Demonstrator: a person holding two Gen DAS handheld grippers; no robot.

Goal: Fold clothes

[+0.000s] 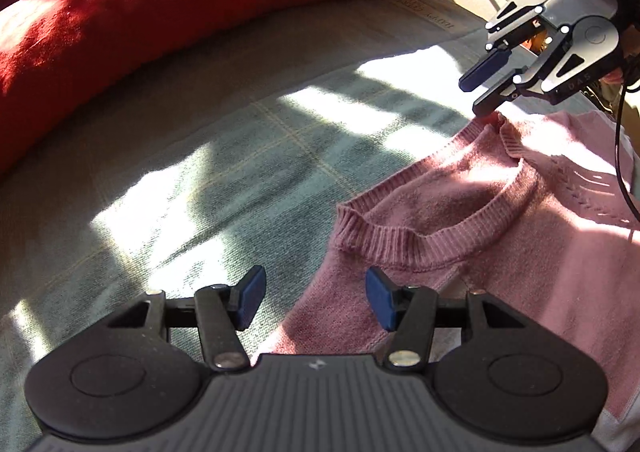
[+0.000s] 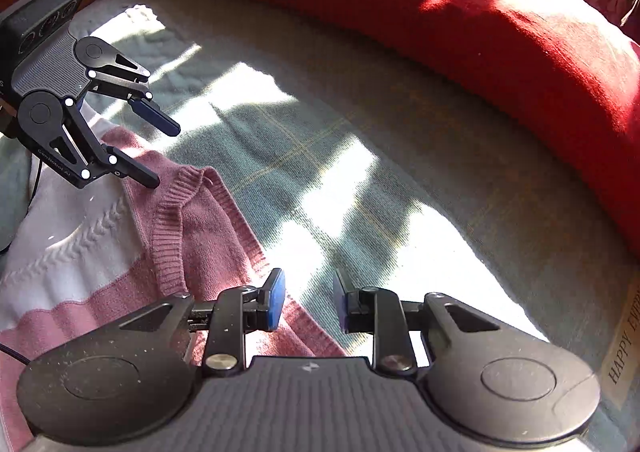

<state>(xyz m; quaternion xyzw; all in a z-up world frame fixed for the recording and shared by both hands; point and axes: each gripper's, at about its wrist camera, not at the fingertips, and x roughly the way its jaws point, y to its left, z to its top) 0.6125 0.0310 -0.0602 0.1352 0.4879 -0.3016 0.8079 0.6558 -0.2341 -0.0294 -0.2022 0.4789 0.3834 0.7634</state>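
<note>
progress: early, I'd judge. Sweater (image 1: pixel 500 220) lies spread, neck end toward the cushion; no finished fold that I can see, so all folds are left.
sweater: pink knit w/ white cable-knit band, ribbed round collar (image 1: pixel 404 240). Lower right of left wrist view, lower left of right wrist view, on grey-green checked bedspread (image 2: pixel 320 156).
backdrop: red cushion (image 1: pixel 160 4) across top, well apart.
left gripper (image 1: pixel 316 302): about half open, holding nothing; sweater edge under it.
right gripper (image 2: pixel 308 302): jaws part open, empty, over sweater's edge.

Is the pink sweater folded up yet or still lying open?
Still lying open. The pink sweater lies spread on the green blanket, its ribbed neck opening on show. One corner is bunched, and neither gripper holds it.
</note>
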